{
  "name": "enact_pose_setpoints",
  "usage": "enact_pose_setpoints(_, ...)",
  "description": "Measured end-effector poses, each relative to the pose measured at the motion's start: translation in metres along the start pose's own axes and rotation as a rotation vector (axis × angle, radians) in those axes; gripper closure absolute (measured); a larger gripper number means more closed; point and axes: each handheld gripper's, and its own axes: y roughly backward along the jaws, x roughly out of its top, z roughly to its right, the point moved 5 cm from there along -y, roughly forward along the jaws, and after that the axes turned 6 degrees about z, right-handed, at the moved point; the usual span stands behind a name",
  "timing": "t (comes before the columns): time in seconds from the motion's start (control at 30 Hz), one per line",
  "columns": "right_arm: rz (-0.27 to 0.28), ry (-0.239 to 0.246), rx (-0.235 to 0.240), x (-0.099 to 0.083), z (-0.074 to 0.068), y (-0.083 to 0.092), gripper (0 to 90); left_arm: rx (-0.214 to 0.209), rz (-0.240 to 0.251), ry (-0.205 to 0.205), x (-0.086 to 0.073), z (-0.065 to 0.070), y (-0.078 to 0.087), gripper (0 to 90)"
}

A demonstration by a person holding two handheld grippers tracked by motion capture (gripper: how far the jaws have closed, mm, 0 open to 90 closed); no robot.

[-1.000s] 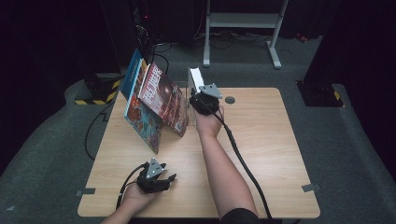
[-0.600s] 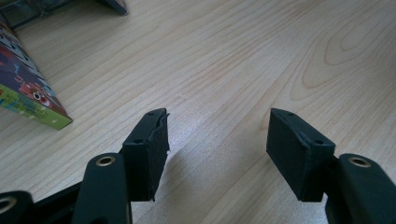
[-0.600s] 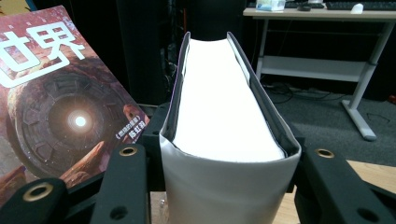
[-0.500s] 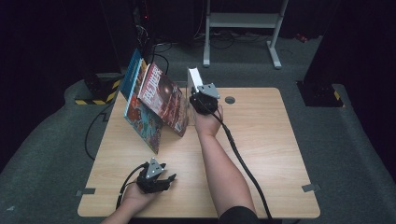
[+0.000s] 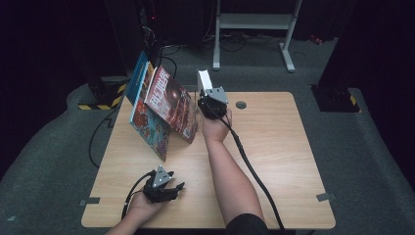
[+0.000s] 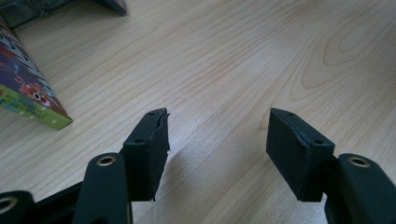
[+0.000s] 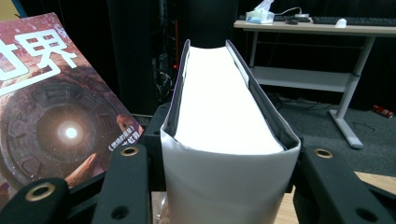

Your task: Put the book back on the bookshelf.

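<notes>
A thick white-covered book (image 5: 203,80) stands upright at the table's far edge, its pages facing me in the right gripper view (image 7: 219,102). My right gripper (image 5: 206,91) (image 7: 229,145) has just been closing its jaws, and both pads press on the book's sides. To its left, a red-brown book with a glowing tunnel cover (image 5: 171,103) (image 7: 51,116) leans against a colourful picture book (image 5: 149,126) (image 6: 25,86). My left gripper (image 5: 172,188) (image 6: 217,140) rests low over the wood near the front edge, open, with nothing between its jaws.
A blue book (image 5: 139,78) stands behind the leaning ones. The wooden table (image 5: 284,156) has a round cable hole (image 5: 240,104) at the back. A cable (image 5: 249,166) trails from the right gripper along the forearm. Behind the table stands a white desk frame (image 5: 254,22).
</notes>
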Motion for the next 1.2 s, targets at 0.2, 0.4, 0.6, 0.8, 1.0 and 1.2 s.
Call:
enact_pose_setpoints(0.2,-0.002,0.004,-0.002,-0.001,-0.003,0.0007,52.9,0.001,0.0,-0.001,0.0,0.0,0.0,39.3)
enact_pose_setpoints(0.4,-0.012,-0.017,0.001,-0.0008,0.0006,0.0005,51.5,0.003,-0.001,-0.002,-0.0001,0.0003,-0.0001,39.3)
enact_pose_setpoints(0.6,-0.015,-0.032,0.02,0.0001,0.0016,0.0008,47.0,0.001,-0.005,0.0,-0.0003,0.0007,-0.0001,39.3)
enact_pose_setpoints(0.8,-0.027,-0.039,0.041,0.0014,0.003,0.0007,43.0,-0.001,-0.004,0.001,-0.0003,0.0008,-0.0001,39.2)
enact_pose_setpoints(1.0,-0.038,-0.04,0.059,0.0034,0.004,0.0032,36.4,-0.001,-0.009,-0.006,-0.0002,0.0004,-0.0004,39.0)
enact_pose_setpoints(1.2,-0.041,-0.036,0.08,0.0044,0.0043,0.0055,32.0,-0.002,-0.012,-0.01,-0.0003,0.0005,-0.0004,38.9)
